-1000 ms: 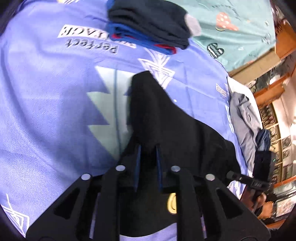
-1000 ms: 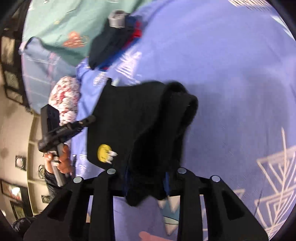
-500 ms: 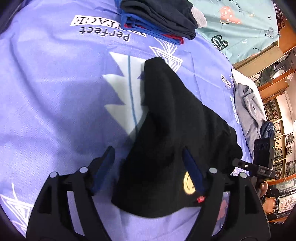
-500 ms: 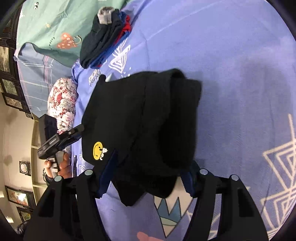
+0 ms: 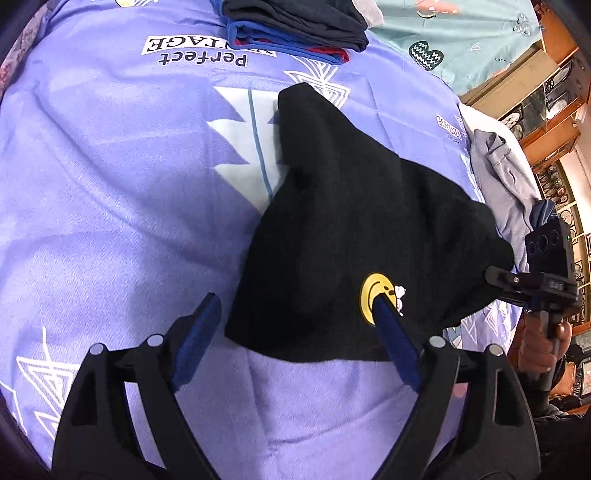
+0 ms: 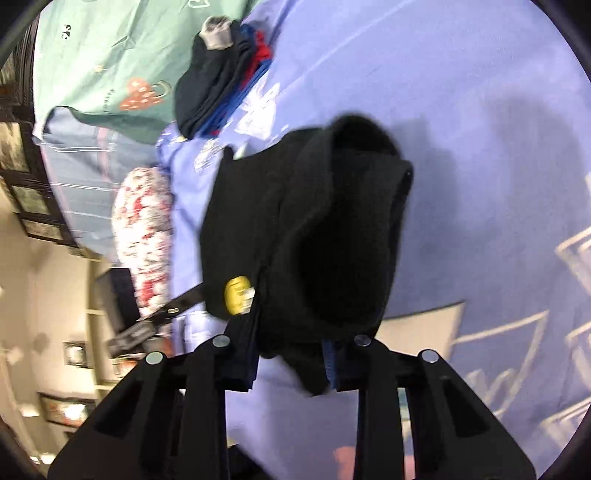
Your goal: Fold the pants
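Since a second ago the left tool (image 5: pixel 291 321) has let go of the black pants (image 5: pixel 354 236) and spread wide, its jaws now straddling the near hem, while the right tool (image 6: pixel 291 362), which had released half a second back, is clamped again on a bunched fold of the fabric. The pants lie folded near the middle of the bed (image 5: pixel 110 184), on the lilac sheet, well short of the stack of folded clothes (image 5: pixel 295 22) toward its far edge. To finish well, the right tool should probably drag the lump flat and square its edges before releasing. Both tools angle down at the sheet; the right-wrist view is motion-blurred.
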{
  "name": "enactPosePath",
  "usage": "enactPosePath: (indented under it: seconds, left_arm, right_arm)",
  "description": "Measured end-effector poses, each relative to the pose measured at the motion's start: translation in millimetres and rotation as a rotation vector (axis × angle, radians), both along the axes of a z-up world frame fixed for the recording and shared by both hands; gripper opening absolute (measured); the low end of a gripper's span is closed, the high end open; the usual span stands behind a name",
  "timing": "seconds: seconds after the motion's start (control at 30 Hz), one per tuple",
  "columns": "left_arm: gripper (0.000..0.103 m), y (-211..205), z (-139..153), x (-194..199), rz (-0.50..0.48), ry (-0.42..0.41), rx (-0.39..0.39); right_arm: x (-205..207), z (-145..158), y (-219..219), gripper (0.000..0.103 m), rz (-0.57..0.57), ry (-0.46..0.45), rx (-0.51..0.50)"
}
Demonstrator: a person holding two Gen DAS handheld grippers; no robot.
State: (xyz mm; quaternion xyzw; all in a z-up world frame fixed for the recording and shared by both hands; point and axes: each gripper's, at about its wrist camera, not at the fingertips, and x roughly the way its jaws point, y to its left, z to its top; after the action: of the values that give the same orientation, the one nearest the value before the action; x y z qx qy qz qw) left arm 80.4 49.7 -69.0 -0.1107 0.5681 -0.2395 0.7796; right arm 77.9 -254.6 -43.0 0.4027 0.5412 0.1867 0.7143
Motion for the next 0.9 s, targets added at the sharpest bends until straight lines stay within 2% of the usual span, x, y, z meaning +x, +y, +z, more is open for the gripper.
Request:
enactPosePath:
  seconds: [0.13, 0.2, 0.3, 0.37, 0.4, 0.47, 0.57, 0.7, 0.8, 0.83, 0.9]
  left_arm:
    - [0.086, 5.9, -6.2, -4.6, 0.009, 0.012, 0.015]
    - [0.086, 7.6, -11.4, -3.5, 0.027, 0.022, 0.026]
    - [0.086, 7.4, -21.4, 2.9, 0.043, 0.041, 0.054]
    - [0.086, 6.1, -26.5, 7.6, 0.035, 0.051, 0.062]
    - [0.086, 6.0, -29.7, 10.8, 0.035, 0.059, 0.071]
    - [0.086, 6.6, -32.5, 14.9, 0.039, 0.074, 0.073]
    - [0.086, 8.6, -26.3, 19.3, 0.037, 0.054, 0.044]
    - [0.087, 5.8, -18.9, 30.6, 0.0, 0.031, -0.034]
    - [0.087, 1.2, -33.0, 46.7, -0.008, 0.074, 0.0]
    - [0.088, 2.2, -34.4, 50.0, -0.005, 0.083, -0.013]
    - [0.089, 2.3, -32.8, 55.0, -0.014, 0.083, -0.027]
  right_arm:
    - [-5.3, 0.4, 11.5, 0.028, 0.02, 0.007, 0.173]
    - [-10.6, -4.6, 10.2, 0.028, 0.012, 0.015, 0.209]
    - [-20.1, -18.4, -2.6, 0.03, -0.038, 0.04, 0.058]
    - [-24.1, -26.8, -9.5, 0.044, -0.061, 0.066, -0.089]
    - [-25.2, -28.6, -9.9, 0.05, -0.053, 0.068, -0.11]
    - [-26.4, -26.3, -8.7, 0.061, -0.027, 0.044, -0.089]
    - [-23.4, -19.5, -1.4, 0.063, 0.011, -0.022, -0.071]
    - [-15.8, -30.7, 5.3, 0.063, 0.005, -0.048, -0.083]
    - [-19.7, -34.9, -0.1, 0.063, -0.016, -0.045, -0.06]
    - [-21.2, -32.5, -1.2, 0.063, -0.019, -0.043, -0.066]
    - [-27.0, -26.5, -6.9, 0.063, -0.027, -0.036, -0.121]
